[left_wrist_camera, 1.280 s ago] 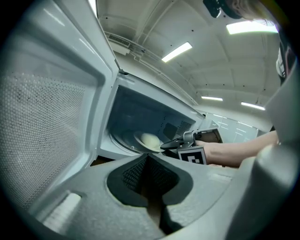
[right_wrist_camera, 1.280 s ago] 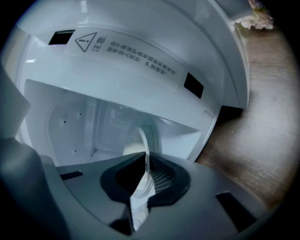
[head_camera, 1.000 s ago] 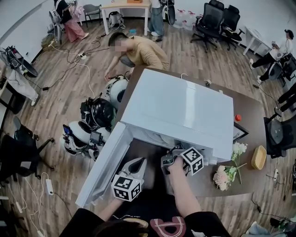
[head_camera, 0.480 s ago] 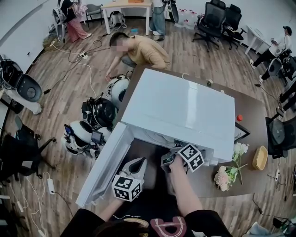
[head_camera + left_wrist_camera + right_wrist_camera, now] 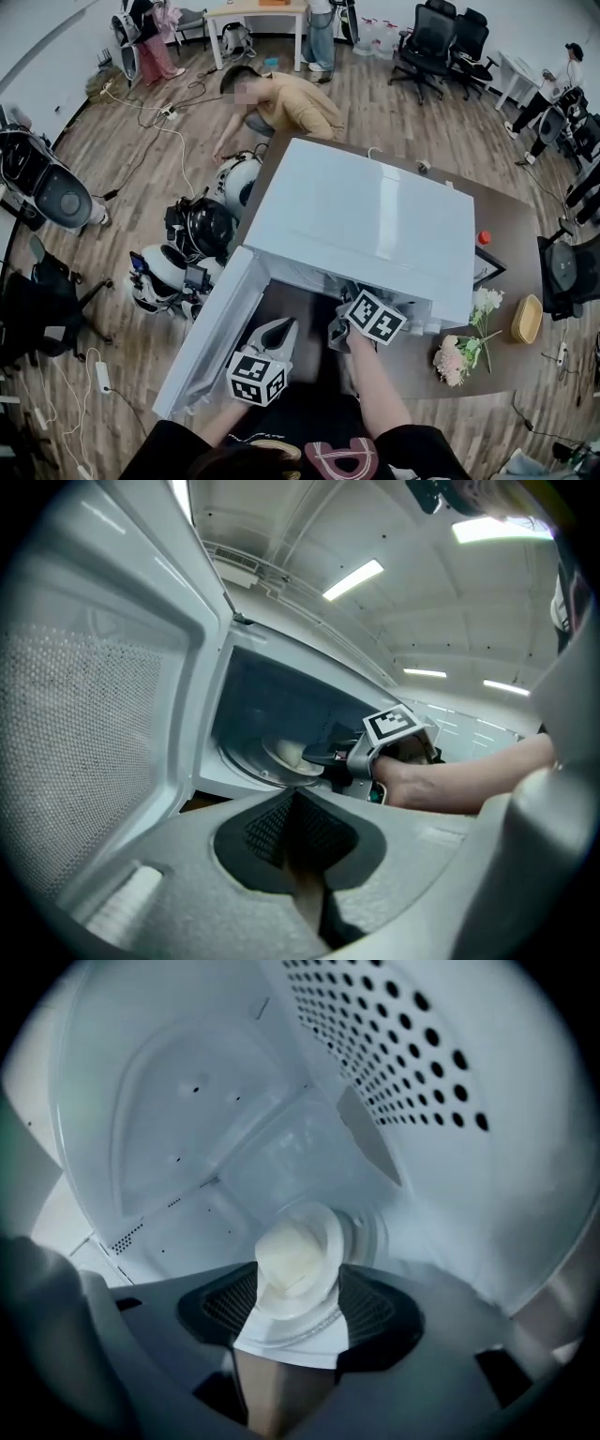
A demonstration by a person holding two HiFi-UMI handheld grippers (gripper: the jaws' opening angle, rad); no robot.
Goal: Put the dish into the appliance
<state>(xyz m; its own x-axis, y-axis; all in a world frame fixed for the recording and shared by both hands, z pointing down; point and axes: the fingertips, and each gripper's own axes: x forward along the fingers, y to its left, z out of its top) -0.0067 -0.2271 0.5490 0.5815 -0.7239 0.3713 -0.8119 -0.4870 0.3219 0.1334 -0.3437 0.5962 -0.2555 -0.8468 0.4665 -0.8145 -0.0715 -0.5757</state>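
A white microwave (image 5: 366, 216) stands on the brown table with its door (image 5: 211, 333) swung open to the left. My right gripper (image 5: 339, 328) reaches into the cavity. A small white dish (image 5: 295, 1260) with a pale lump of food lies between its jaws, which have just been opening and stand apart around the dish's rim; this gripper (image 5: 292, 1312) is open. From the left gripper view the dish (image 5: 286, 754) rests over the glass turntable (image 5: 244, 761), at the right gripper's (image 5: 314, 758) tips. My left gripper (image 5: 278, 330) hangs shut and empty before the opening; its pads (image 5: 272, 827) meet.
Pale flowers (image 5: 464, 347), a yellow basket (image 5: 525, 319) and a red knob (image 5: 483, 237) lie on the table to the right. A person (image 5: 281, 103) crouches behind the microwave. Round machines (image 5: 197, 230) and cables sit on the floor at left.
My right gripper has rolled, its marker cube tipping over and shifting slightly left at the microwave's mouth. The left gripper has stayed where it was.
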